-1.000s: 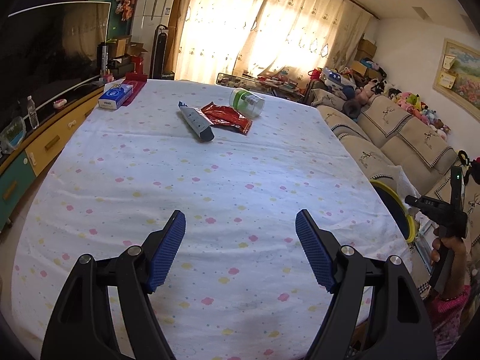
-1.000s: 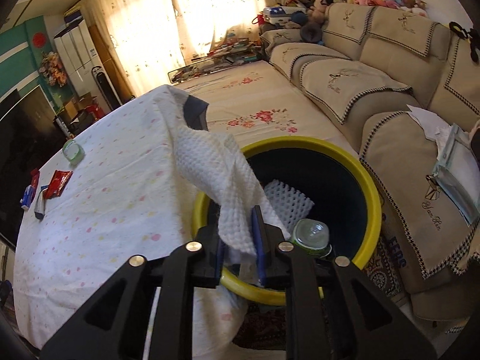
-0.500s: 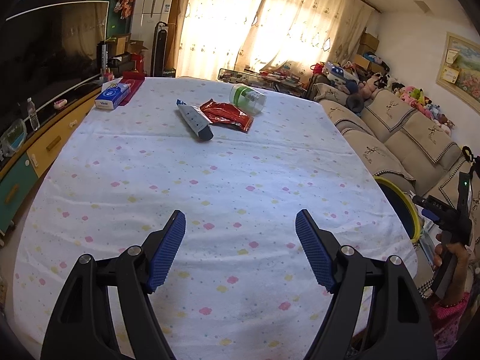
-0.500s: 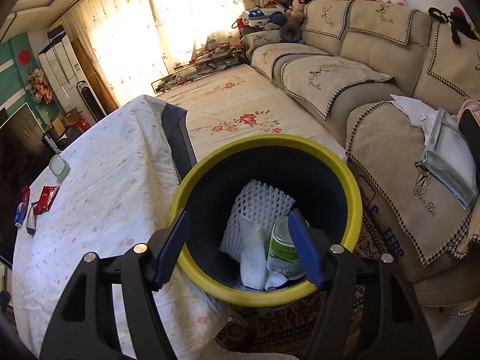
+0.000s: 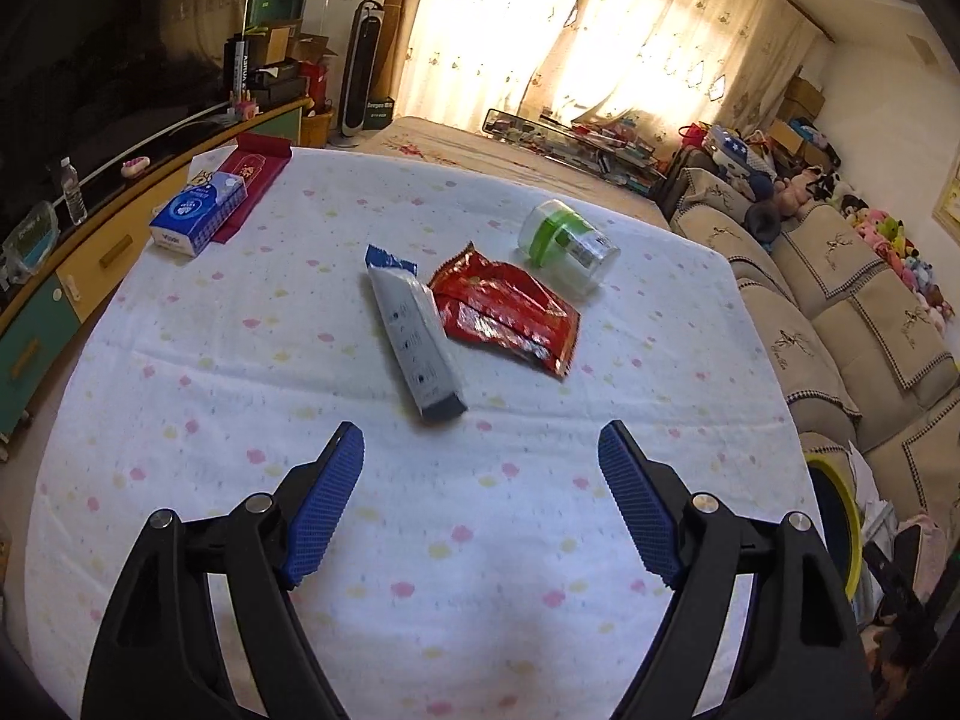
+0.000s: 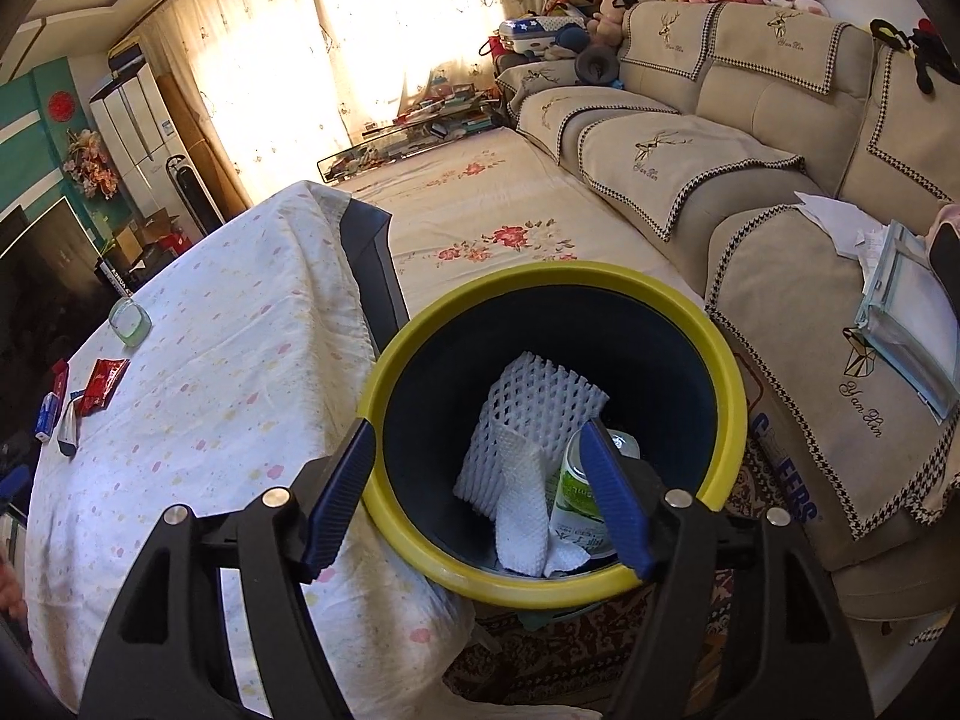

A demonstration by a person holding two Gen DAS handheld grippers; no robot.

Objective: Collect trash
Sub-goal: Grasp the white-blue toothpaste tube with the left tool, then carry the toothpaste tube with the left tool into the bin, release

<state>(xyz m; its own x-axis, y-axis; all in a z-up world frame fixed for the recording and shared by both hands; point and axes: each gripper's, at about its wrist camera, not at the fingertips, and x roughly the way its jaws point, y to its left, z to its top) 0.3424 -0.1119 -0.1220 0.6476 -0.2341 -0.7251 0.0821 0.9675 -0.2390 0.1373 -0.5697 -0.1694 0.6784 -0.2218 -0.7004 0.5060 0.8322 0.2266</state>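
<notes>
My left gripper (image 5: 480, 444) is open and empty above the table, a short way before a white and blue tube (image 5: 414, 336). A red wrapper (image 5: 507, 309) lies right of the tube, and a clear cup with a green band (image 5: 567, 246) lies on its side behind it. My right gripper (image 6: 477, 438) is open and empty over the yellow-rimmed bin (image 6: 729, 372). In the bin lie a white foam net (image 6: 537, 408), a white paper towel (image 6: 522, 510) and a green-labelled bottle (image 6: 576, 486).
A blue tissue pack (image 5: 198, 213) and a red box (image 5: 252, 177) sit at the table's far left corner. The bin rim (image 5: 843, 516) shows by the table's right edge. A sofa (image 6: 780, 192) stands right of the bin. A cabinet (image 5: 72, 276) runs along the left.
My right gripper opened and let the paper towel fall into the bin. My left gripper moved forward over the table toward the tube and wrapper.
</notes>
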